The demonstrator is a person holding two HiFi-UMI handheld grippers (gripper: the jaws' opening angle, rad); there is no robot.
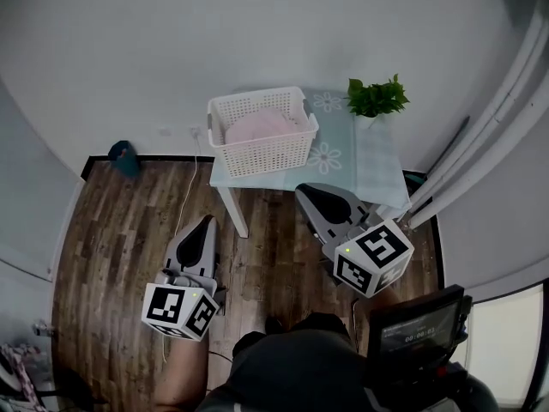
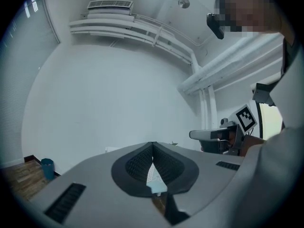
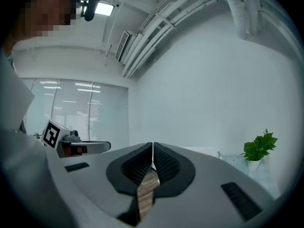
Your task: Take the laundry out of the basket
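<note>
A white slatted basket (image 1: 262, 131) stands on a small table (image 1: 364, 166) with a pale blue flowered cloth. Pink laundry (image 1: 262, 124) lies heaped inside the basket. Both grippers are held low over the floor, well in front of the table. My left gripper (image 1: 204, 222) is shut and empty, its jaw tips meeting in the left gripper view (image 2: 152, 145). My right gripper (image 1: 310, 190) is shut and empty too, tips together in the right gripper view (image 3: 152, 146), close to the table's front edge.
A potted green plant (image 1: 376, 98) stands on the table's far right corner and also shows in the right gripper view (image 3: 259, 146). A teal bin (image 1: 123, 157) sits by the wall at left. White pipes (image 1: 480, 136) run along the right wall. A cable (image 1: 187, 191) hangs beside the table leg.
</note>
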